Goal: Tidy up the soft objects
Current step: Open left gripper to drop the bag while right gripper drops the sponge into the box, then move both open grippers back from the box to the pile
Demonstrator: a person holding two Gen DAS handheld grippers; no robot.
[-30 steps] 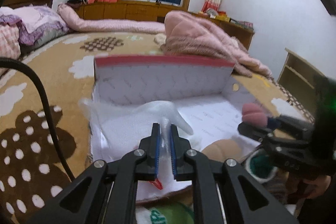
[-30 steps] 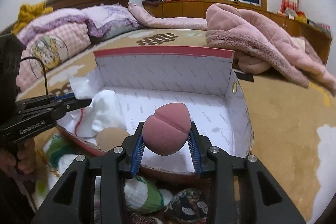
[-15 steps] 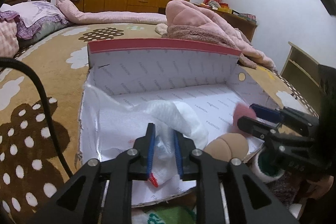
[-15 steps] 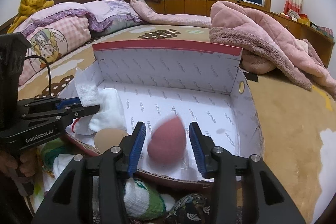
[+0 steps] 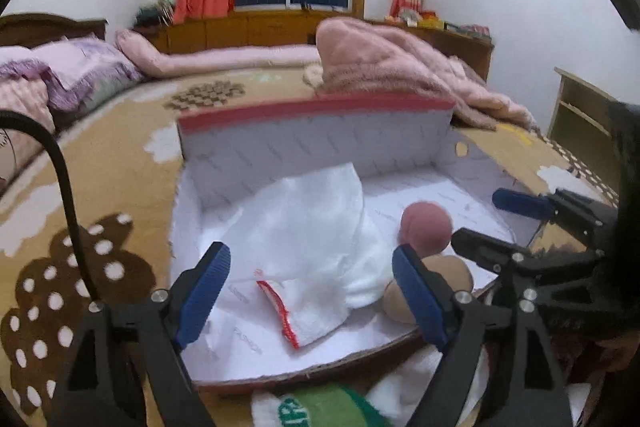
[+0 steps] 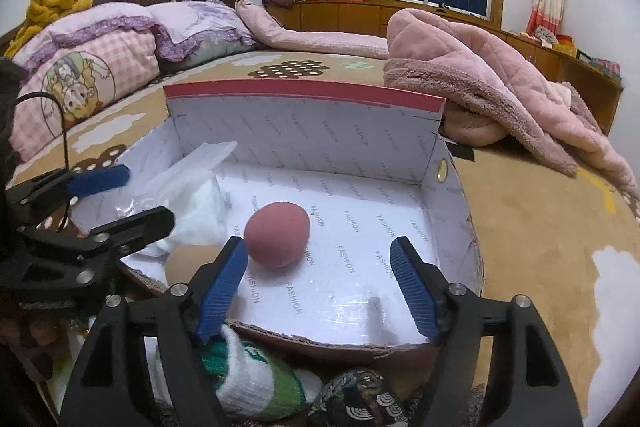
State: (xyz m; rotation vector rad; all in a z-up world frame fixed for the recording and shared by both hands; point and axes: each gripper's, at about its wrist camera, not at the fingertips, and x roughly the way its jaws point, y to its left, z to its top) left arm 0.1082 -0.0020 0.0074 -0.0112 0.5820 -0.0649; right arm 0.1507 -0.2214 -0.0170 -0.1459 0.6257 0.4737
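While both jaws opening wide, left gripper (image 5: 310,291) empty over white cloth (image 5: 316,247), right gripper (image 6: 320,281) empty; pink sponge (image 6: 277,235) loose on box (image 6: 304,99) floor, left-near.

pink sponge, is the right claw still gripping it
No, the pink sponge lies on the box floor, and the right claw is opening, its pads clear of it.

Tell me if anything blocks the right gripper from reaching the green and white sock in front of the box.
Nothing visible does. The green and white sock lies outside the box's near wall, just below the opening right gripper, which has nothing between its jaws.
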